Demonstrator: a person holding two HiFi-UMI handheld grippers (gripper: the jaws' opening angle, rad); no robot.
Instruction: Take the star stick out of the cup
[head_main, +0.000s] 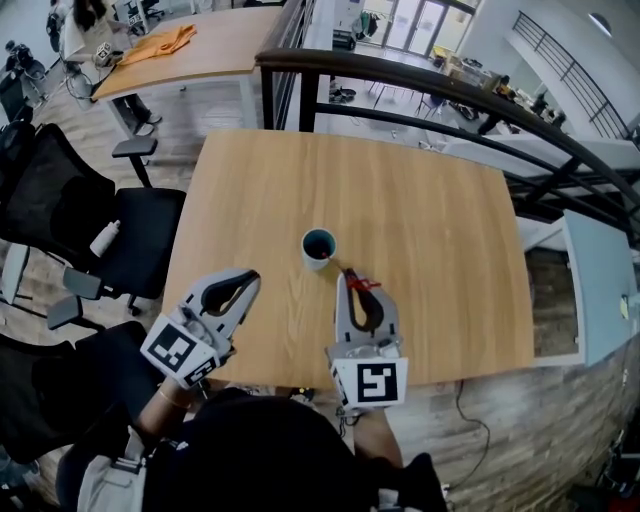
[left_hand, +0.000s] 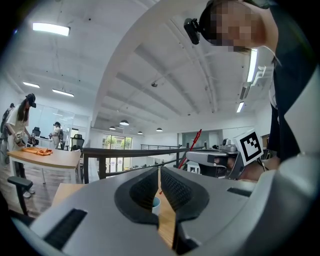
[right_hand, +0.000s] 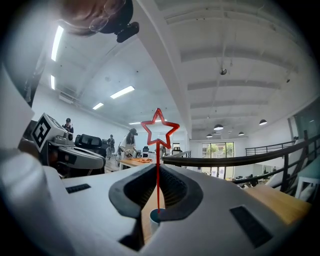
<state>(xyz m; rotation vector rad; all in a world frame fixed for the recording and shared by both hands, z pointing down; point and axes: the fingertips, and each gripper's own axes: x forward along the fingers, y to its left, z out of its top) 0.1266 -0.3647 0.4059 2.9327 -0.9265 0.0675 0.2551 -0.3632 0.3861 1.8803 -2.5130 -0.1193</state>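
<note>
We are working over a wooden tabletop (head_main: 430, 210) that carries only one thing. Both tools come in over its near edge. The left tool (head_main: 243, 281) hangs near the near-left corner, well apart from the work. Its own view shows the jaw tips pressed together with nothing between them. The right tool (head_main: 344, 279) reaches further in, and its tips sit just beside the cup (head_main: 319, 246), on the side facing the near edge. That small cup stands upright about midway between the left and right edges, a little nearer to us than the far edge.

The star stick (right_hand: 158, 150) is pinched between the right tool's jaws partway along its thin red shaft. The open star stands above the tips and the lower end points down at the cup's mouth.

We judge the grasp made and the lift under way or about to start. We cannot tell whether the lower end has cleared the rim. What seems left is raising the stick clear and moving it away from the cup.
</note>
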